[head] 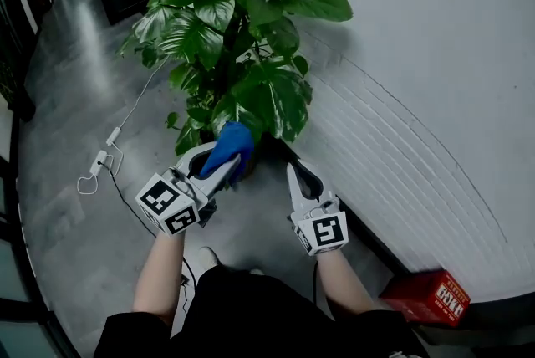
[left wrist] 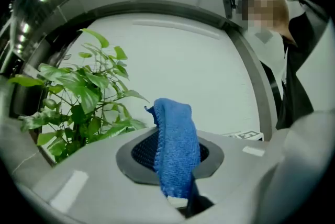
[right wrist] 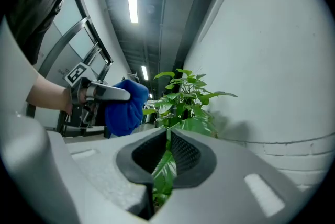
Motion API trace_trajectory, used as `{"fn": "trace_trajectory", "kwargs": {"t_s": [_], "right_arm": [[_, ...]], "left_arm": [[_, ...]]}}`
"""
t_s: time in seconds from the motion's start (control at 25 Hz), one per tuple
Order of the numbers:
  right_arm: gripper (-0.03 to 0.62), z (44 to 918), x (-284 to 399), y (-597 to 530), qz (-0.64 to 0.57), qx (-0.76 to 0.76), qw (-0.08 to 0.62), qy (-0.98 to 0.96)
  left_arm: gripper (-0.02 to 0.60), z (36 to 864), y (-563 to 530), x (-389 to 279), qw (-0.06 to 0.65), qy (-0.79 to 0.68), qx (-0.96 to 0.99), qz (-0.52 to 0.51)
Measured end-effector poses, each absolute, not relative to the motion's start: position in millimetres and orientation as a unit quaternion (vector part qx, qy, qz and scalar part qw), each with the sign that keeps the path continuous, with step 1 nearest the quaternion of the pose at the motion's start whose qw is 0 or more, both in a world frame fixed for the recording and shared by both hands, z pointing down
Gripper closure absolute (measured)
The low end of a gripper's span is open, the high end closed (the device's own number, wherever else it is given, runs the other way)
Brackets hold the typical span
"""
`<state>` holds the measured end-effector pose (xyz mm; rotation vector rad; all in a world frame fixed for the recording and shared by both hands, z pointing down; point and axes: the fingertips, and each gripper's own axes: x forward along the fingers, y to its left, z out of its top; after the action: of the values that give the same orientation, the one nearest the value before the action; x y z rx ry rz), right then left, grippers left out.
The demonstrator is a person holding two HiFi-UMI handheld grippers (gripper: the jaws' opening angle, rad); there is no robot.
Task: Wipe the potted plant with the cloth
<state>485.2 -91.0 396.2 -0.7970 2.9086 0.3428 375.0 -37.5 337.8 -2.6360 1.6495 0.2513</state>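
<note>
Fingers of the left gripper pinch the blue cloth, which bunches past their tips at centre frame in the head view. To its right, the right gripper has its fingers drawn together to a slit. A leaf shows there, gripped or merely behind I cannot tell. The potted plant rises up-frame just beyond, with its lowest leaves beside the cloth, so the left gripper looks nearer.

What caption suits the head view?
The left gripper holds a blue cloth; the right gripper pinches a leaf of the potted plant.
</note>
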Motion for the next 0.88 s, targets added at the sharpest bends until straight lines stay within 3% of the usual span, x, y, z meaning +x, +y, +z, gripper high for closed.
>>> {"fn": "trace_trajectory", "kwargs": {"t_s": [0.4,0.64,0.88], "right_arm": [[0.579,383,523,-80,0.039,-0.283,0.095,0.954],[0.579,363,493,-72,0.027,-0.301,0.131,0.944],[0.579,368,462,-50,0.027,-0.295,0.111,0.949]], "left_arm": [[0.494,330,11,302,0.04,0.61,-0.785,0.099],[0.494,324,54,241,0.015,0.616,-0.776,0.135],[0.494,328,88,197,0.033,0.648,-0.75,0.124]]}}
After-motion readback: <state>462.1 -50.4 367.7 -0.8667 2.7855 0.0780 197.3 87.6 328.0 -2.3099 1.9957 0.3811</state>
